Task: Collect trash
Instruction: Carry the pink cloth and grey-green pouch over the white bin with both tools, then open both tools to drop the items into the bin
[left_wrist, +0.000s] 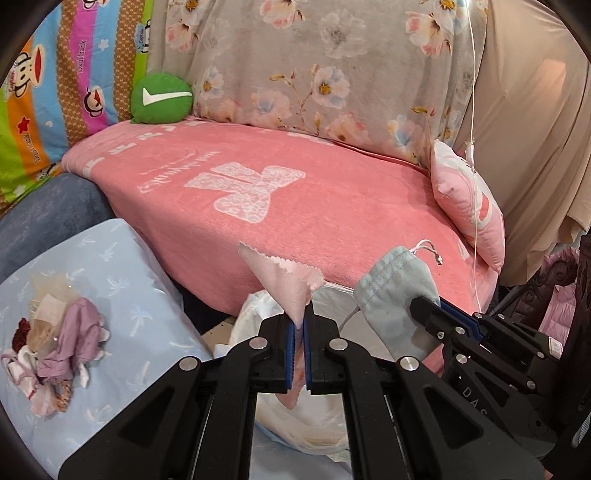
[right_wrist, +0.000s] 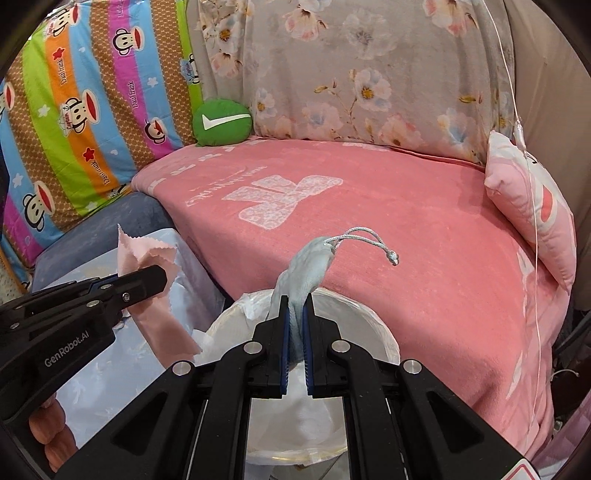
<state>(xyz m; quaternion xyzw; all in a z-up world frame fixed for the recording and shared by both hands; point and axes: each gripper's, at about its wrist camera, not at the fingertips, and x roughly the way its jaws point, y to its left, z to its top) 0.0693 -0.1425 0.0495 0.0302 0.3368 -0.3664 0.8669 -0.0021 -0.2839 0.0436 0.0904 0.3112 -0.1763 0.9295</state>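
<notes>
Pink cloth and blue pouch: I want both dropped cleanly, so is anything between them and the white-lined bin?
Nothing visible. The pink cloth in the left gripper and the blue pouch in the right gripper hang over the open bin.

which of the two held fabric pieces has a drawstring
The light blue pouch in the right gripper; a grey cord loops from its top. The pink cloth in the left gripper has only zigzag-cut edges.
</notes>
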